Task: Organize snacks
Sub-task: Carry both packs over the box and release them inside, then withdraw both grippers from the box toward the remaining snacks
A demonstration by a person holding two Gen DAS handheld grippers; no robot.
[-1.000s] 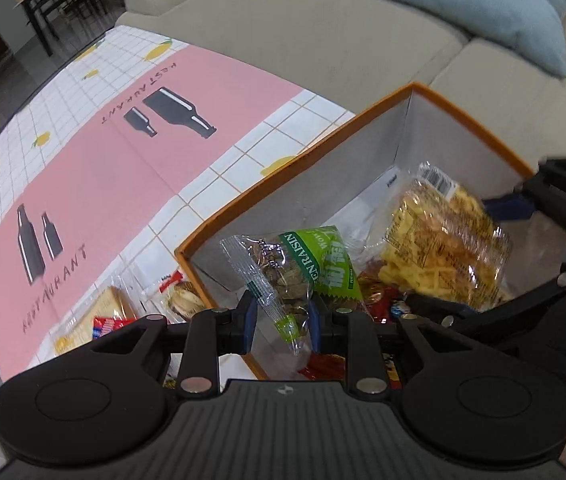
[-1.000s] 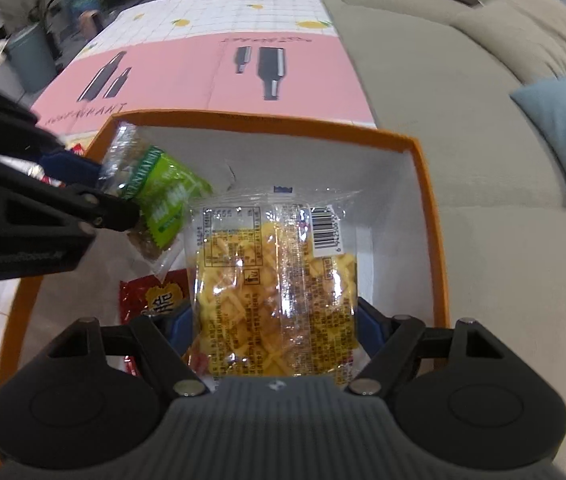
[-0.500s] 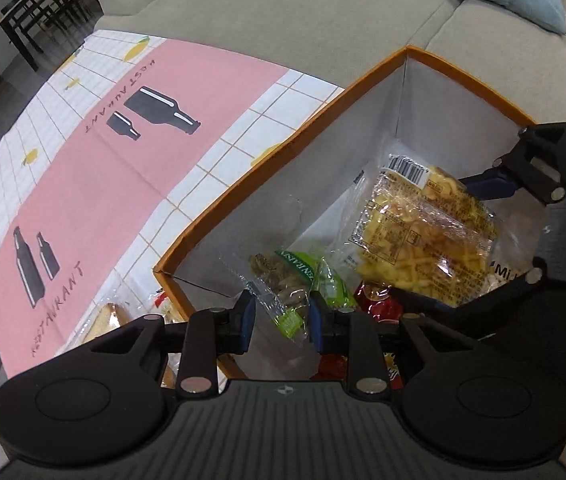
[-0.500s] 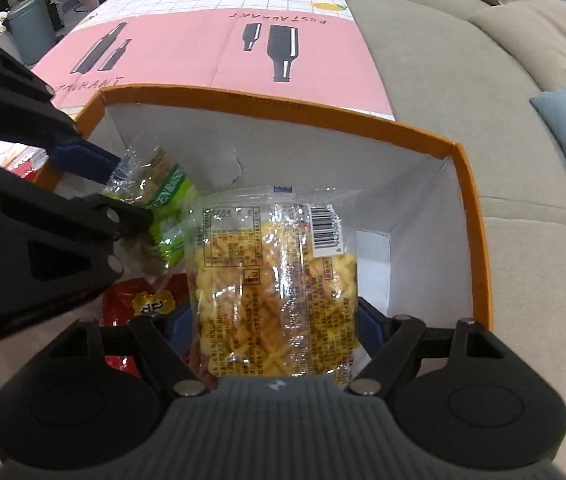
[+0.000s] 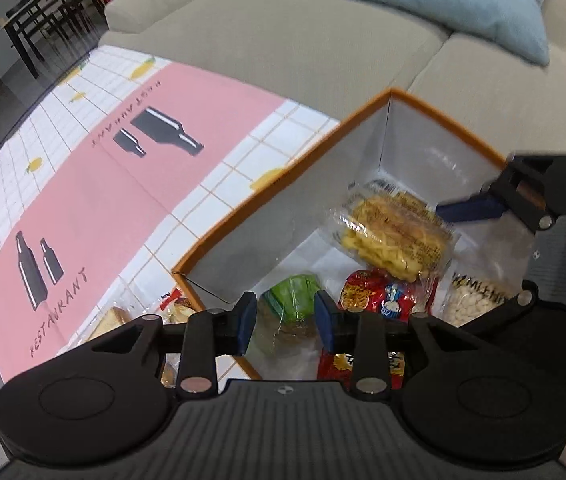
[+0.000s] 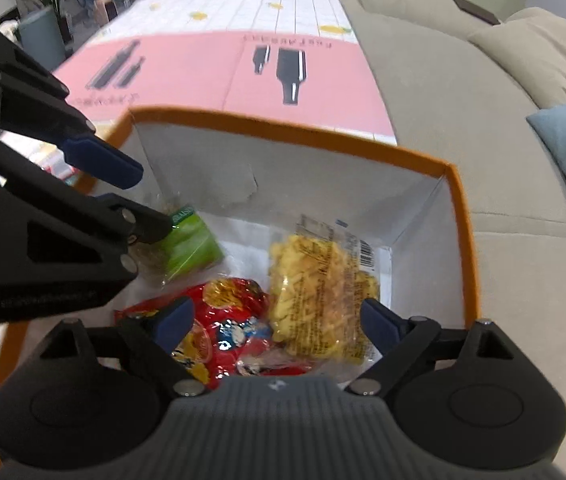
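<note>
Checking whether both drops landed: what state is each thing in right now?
Left gripper: open, jaws just widened.
Right gripper: open, jaws just widened.
Green snack bag: released, in the box.
Yellow snack bag: released, in the box.
Orange box: open-topped, holding snacks.

Left gripper (image 6: 139,200) hides green snack bag's (image 6: 191,246) end.

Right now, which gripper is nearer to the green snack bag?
Left. The left gripper hangs directly over the green snack bag, jaws open; the right gripper is beside it, above the yellow packet.
</note>
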